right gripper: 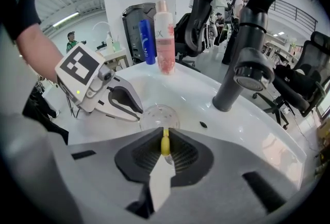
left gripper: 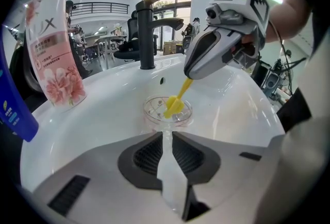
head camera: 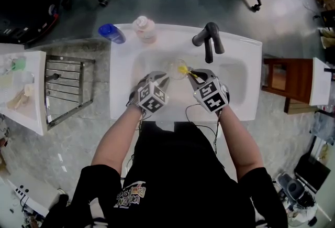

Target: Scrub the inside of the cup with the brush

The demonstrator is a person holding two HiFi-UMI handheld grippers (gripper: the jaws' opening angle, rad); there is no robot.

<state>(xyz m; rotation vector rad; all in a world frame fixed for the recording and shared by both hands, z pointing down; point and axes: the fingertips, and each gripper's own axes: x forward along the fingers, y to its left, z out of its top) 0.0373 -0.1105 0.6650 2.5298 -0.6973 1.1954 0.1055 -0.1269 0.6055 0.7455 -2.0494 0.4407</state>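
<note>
At the far left of the sink rim stand a blue bottle (head camera: 111, 33) and a pink bottle (head camera: 144, 28), both well clear of the work. Next comes the left gripper (left gripper: 166, 134), its jaws drawn nearly together and pinched on the near wall of the clear cup (left gripper: 154, 110). The cup sits low in the white basin (head camera: 238, 83) with its mouth up; whether its base rests on the basin floor is hard to tell. The yellow brush (left gripper: 174, 105) slants down into the cup with its head inside, and the right gripper (right gripper: 164, 134) is clamped on the upper end of the handle. The black faucet (head camera: 209, 38) stands just behind, to the right. To scrub well, the left grip should probably hold the cup steady while the right works the brush head round the wall and down to the bottom in short strokes. As the cup is pinched by one thin wall only, hard sideways pushes could twist it loose, so light pressure seems wise
</note>
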